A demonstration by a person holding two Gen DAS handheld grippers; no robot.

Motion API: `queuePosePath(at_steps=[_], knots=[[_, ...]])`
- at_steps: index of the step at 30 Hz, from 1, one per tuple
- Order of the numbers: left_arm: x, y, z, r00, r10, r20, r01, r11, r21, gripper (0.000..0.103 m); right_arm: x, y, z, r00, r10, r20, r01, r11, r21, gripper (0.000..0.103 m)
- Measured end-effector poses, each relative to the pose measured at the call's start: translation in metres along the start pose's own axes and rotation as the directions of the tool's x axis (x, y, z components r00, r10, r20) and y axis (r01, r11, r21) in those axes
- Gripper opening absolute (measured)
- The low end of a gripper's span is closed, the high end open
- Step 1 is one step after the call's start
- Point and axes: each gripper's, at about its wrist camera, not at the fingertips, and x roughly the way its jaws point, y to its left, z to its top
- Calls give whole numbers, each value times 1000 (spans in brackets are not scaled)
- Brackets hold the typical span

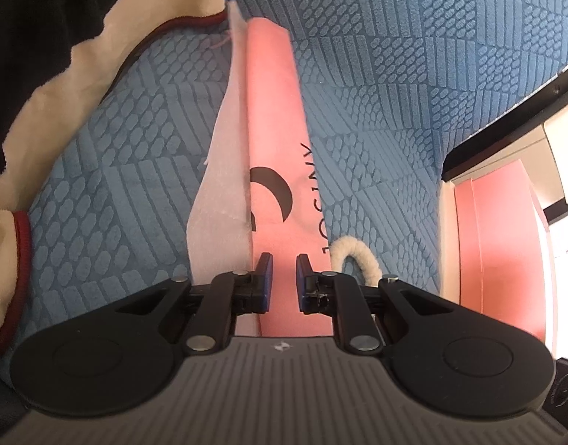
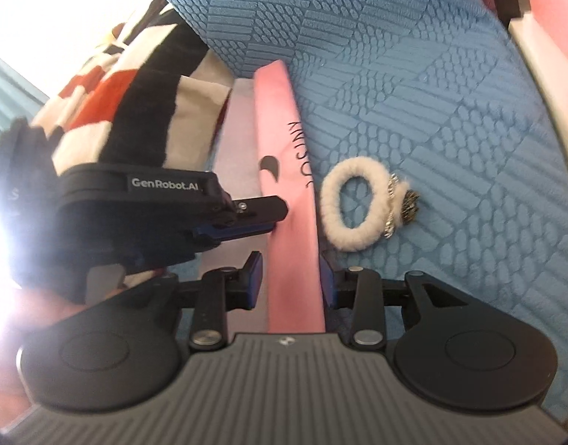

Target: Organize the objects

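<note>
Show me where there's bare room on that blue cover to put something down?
Free: blue cover right of the fluffy hair tie, and beyond the pink pouch. Crowded: left of the pouch, by the striped blanket and left gripper.

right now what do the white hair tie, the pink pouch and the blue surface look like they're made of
White hair tie: fluffy plush or faux fur, matte, with small metallic-looking charms.
Pink pouch: thin and flat, smooth matte, likely paper or soft plastic; black lettering printed on it.
Blue surface: embossed fabric, probably upholstery or a bedspread, with raised stripe and pebble patterns.
</note>
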Motion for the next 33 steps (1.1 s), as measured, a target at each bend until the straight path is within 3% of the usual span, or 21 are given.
queuePosePath(at_steps=[4, 7, 9, 14, 20, 24, 27, 33], knots=[[0, -3, 0, 1000, 6, 8, -6, 1000, 15, 17, -1, -5, -1, 997, 75, 22, -76, 995, 57, 37], [0, 0, 0, 1000, -2, 7, 2, 1000, -2, 17, 0, -6, -1, 997, 75, 36, -77, 995, 63, 34], [-1, 1, 0, 1000, -4, 7, 4, 1000, -3, 17, 1, 1, -2, 997, 9, 75, -10, 1000, 12, 31], [-1, -2, -1, 1000, -6, 15, 6, 1000, 8, 17, 7, 8, -1, 996, -36, 81, 41, 998, -52, 14], [-2, -8, -1, 999, -37, 7, 37, 998, 43, 18, 1, 18, -1, 987, -121, 106, 135, 982, -133, 9], [-2, -16, -3, 998, -60, 7, 59, 995, 77, 18, -10, 24, 2, 974, -181, 139, 206, 960, -192, 7], [6, -21, -7, 997, -73, -40, 77, 992, 102, 18, -17, 27, 2, 962, -221, 159, 255, 937, -240, 6], [13, -29, -13, 996, -75, -57, 82, 988, 128, 17, -18, 42, -9, 931, -302, 203, 360, 852, -381, 6]])
